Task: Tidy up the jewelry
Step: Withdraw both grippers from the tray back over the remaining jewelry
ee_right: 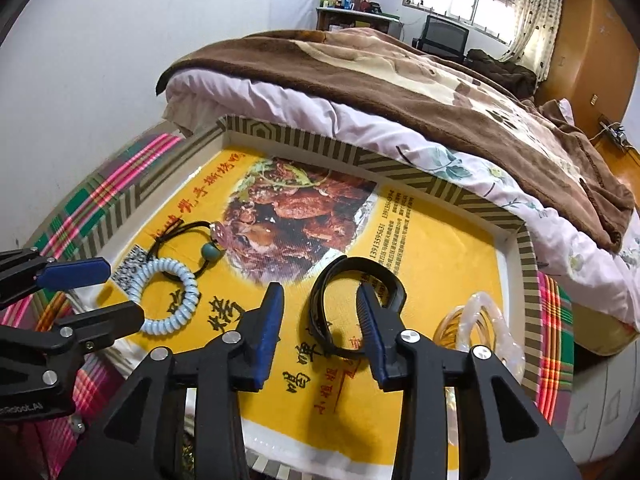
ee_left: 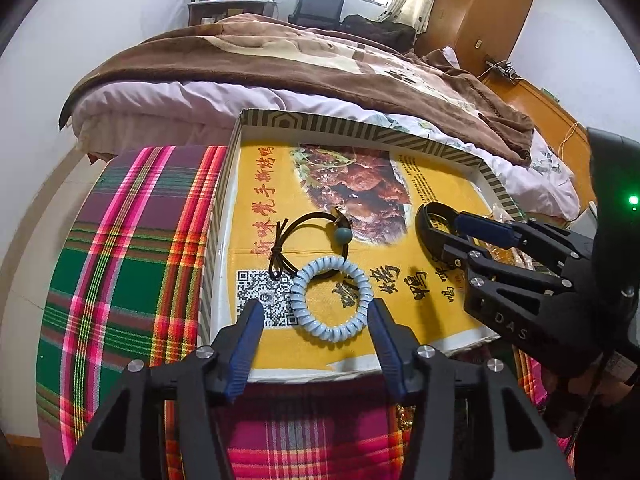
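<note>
A pale blue spiral hair tie (ee_left: 325,266) (ee_right: 188,284) lies on the yellow printed bag lining the box, between the fingers of my left gripper (ee_left: 315,312) (ee_right: 126,292). Those fingers stand open and neither pad presses on it. Just behind it lies a black elastic tie with a teal bead (ee_left: 345,235) (ee_right: 212,251). Further right, a black band (ee_right: 352,264) (ee_left: 423,216) lies curled on the bag. My right gripper (ee_right: 319,292) (ee_left: 444,228) is open over it, one finger in front of the loop and the band's left side between the fingers.
The shallow box with a striped rim (ee_left: 320,124) (ee_right: 400,168) rests on a plaid cloth (ee_left: 120,260). Clear and pearly bangles (ee_right: 492,320) lie in its right corner. A bed with a brown blanket (ee_left: 280,60) runs right behind the box.
</note>
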### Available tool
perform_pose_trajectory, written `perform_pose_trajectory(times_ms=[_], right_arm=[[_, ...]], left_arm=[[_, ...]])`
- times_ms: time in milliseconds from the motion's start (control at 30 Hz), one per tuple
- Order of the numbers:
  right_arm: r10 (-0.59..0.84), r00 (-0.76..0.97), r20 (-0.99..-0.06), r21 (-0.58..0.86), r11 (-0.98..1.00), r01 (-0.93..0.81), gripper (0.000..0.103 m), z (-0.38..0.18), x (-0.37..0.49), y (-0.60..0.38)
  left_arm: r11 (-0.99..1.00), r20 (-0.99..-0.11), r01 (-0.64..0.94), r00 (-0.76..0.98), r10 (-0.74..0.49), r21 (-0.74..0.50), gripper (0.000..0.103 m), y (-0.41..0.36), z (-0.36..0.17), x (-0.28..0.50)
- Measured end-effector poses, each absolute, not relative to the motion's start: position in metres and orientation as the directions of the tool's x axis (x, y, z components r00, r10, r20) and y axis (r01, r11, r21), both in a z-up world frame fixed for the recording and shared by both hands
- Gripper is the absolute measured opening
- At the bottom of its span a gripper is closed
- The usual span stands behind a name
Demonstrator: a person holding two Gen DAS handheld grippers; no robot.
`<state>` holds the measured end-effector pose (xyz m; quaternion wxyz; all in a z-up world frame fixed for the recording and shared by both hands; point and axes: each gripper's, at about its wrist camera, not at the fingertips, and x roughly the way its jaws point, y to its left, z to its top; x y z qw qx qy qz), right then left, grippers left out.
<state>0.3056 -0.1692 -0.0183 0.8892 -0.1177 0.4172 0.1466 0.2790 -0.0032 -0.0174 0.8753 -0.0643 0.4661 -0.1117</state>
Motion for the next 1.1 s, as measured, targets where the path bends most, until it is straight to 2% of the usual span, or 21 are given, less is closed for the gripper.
perform_pose_trajectory(times_ms=[100, 167, 233, 800, 1100], right_arm=[[0.178, 0.622, -0.762, -0.068, 0.934, -0.351, 0.039, -0.009, 0.298, -0.174], [0.192, 0.63, -0.752, -0.05, 0.937, -0.344, 0.04, -0.001, 0.29, -0.179], [0.201, 0.639, -0.742, -0.039, 0.939, -0.341, 0.04, 0.005, 0.282, -0.182], [0.283, 0.721, -0.632, 0.086, 0.951, -0.297, 0.041, 0.057, 0.179, -0.23], [0.295, 0.71, -0.639, 0.113, 0.949, -0.293, 0.041, 0.047, 0.124, -0.247]], left_arm=[[0.964, -0.794, 0.145, 0.548, -0.264, -0.221, 0.054, -0.004, -0.01, 0.273], [0.963, -0.785, 0.156, 0.557, -0.271, -0.221, 0.063, -0.004, -0.004, 0.267], [0.959, -0.772, 0.165, 0.57, -0.282, -0.229, 0.065, -0.004, 0.004, 0.26], [0.965, -0.712, 0.204, 0.652, -0.259, -0.165, 0.074, -0.01, 0.057, 0.165], [0.956, -0.702, 0.216, 0.65, -0.291, -0.197, 0.076, 0.002, 0.058, 0.116]])
